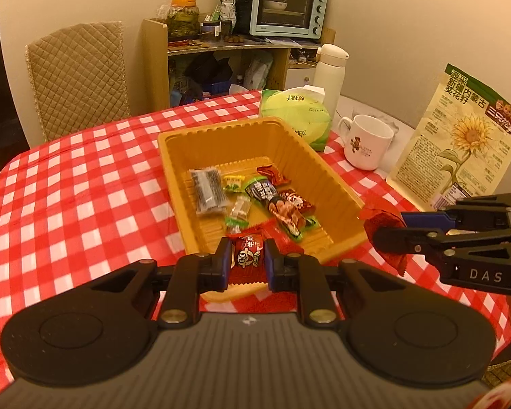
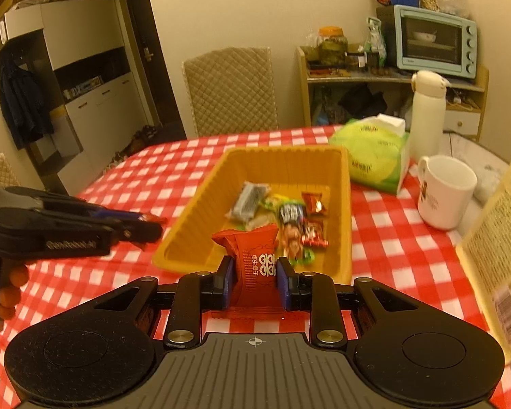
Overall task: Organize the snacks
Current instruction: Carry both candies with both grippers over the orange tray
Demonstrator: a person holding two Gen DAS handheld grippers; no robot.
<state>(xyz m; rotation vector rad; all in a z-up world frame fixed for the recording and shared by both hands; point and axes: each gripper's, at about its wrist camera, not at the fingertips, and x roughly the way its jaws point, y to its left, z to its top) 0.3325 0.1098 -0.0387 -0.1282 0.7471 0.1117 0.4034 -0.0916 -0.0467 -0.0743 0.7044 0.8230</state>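
On the left, the left gripper (image 1: 247, 260) is clamped on a small red cartoon-printed snack packet (image 1: 248, 254), held upright over the near edge of the ribbed yellow plastic tray (image 1: 337, 184) on the red-and-white checked tablecloth (image 1: 85, 177). The tray's long axis runs away from both tools. On the right, the right gripper (image 2: 255, 279) pinches a red-orange foil sachet (image 2: 255, 255), just short of the tray's near right corner, about equally near.

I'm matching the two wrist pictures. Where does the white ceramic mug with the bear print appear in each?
Left wrist view: white ceramic mug at right of centre, right of the yellow plastic tray.
Right wrist view: mug at far right, again right of the tray.
Shared landmark: tall white flask behind it.
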